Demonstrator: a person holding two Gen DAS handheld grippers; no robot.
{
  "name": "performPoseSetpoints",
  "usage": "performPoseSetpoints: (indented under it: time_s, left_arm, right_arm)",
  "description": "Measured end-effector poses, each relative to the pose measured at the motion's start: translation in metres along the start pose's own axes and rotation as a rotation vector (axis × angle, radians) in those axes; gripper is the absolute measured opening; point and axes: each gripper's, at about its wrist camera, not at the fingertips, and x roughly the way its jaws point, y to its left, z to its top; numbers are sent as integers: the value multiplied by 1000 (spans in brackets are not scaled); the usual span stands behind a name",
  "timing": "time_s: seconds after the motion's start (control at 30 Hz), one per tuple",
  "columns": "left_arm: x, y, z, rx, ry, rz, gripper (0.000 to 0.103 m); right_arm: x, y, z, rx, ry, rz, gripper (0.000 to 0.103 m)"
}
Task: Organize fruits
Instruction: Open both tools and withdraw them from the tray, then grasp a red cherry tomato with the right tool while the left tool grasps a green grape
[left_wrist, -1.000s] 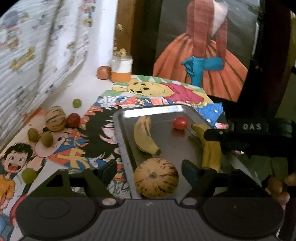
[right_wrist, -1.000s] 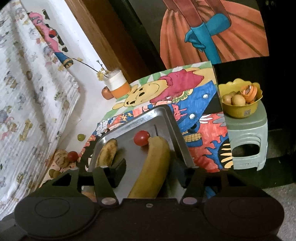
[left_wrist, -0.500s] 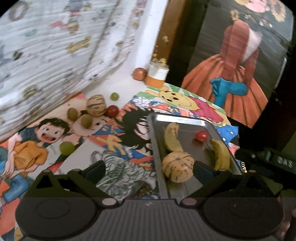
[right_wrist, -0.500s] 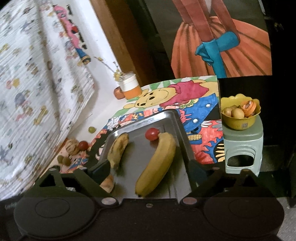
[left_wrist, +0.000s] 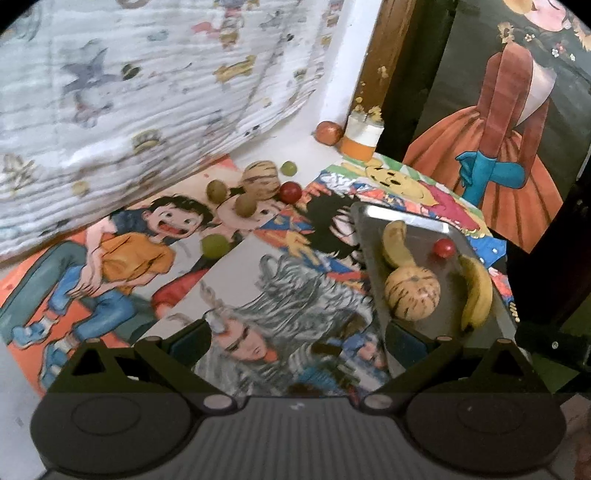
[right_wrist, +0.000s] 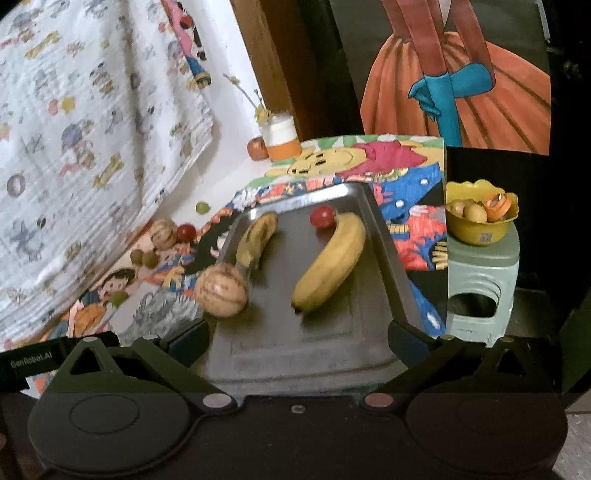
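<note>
Hovering with jaws spread and empty, the left gripper (left_wrist: 297, 341) is the nearer to the loose fruit (left_wrist: 246, 204) scattered well left of the tray (left_wrist: 491, 295), while the right gripper (right_wrist: 298, 338), jaws opening on nothing, faces the tray's banana (right_wrist: 332, 262).

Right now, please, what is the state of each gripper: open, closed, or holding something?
Left gripper: open, holding nothing.
Right gripper: jaws opening, nothing between them; the long yellow banana lies free on the metal tray.

Bananas (right_wrist: 330, 258), melon (right_wrist: 221, 290) on tray (right_wrist: 388, 251)
</note>
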Motion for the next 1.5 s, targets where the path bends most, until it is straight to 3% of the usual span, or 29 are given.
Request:
performPoseSetpoints:
  time_s: [0.5, 0.97, 1.27, 1.5]
  left_arm:
    - [-21, 24, -23, 15, 43, 49, 103]
    - [-28, 63, -33, -41, 67, 107, 103]
    - [-24, 88, -29, -82, 60, 145, 103]
    - [-18, 98, -20, -99, 33, 144, 103]
  right_arm:
    - [-4, 42, -33, -98, 148, 55, 102]
    - [10, 90, -53, -200, 246, 141, 102]
    - [24, 104, -38, -239, 249, 152, 102]
    - [35, 119, -8, -290, 198, 191, 102]
